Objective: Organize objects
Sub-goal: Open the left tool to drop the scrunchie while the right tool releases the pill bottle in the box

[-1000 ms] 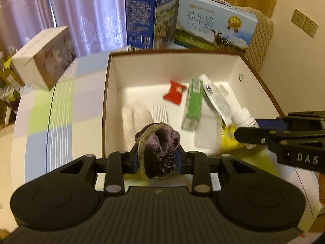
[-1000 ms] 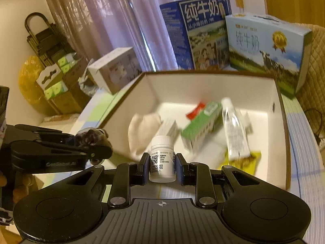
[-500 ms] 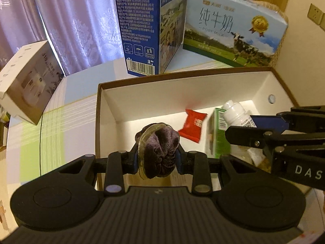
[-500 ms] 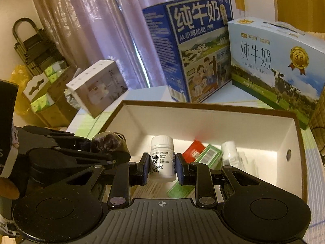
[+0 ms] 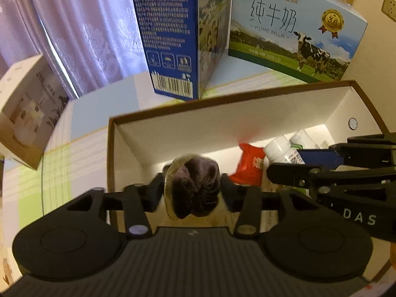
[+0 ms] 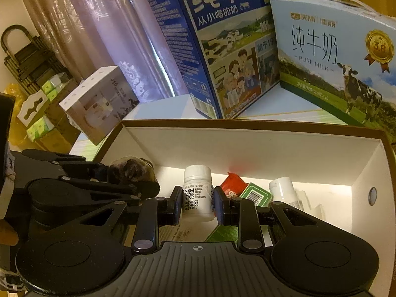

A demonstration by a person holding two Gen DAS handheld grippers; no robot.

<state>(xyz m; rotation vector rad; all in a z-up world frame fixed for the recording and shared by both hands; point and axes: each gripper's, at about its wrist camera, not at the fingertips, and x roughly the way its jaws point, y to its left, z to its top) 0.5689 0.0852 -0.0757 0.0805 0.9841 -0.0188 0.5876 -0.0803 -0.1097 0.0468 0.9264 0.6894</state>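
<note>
Open box point(image 5: 247, 101): brown rim, white walls, filling the lower centre of both views; bare white floor shows along its left wall, clutter gathers at the right.

Contents, right half: red packet point(image 5: 248, 164), green carton point(image 6: 255, 194), lying white bottle point(image 6: 284, 190).

Beyond the far rim: blue milk carton point(image 5: 170, 34), pale milk case point(image 5: 292, 32), small white box point(image 5: 24, 109) at left.

Left gripper point(image 5: 191, 193): tilted down over the box's left part, jaws opening, dark velvet scrunchie point(image 5: 193, 188) between them.

Right gripper point(image 6: 198, 205): tilted down, narrow, clamped on an upright white pill bottle point(image 6: 198, 193) above the box's middle.
</note>
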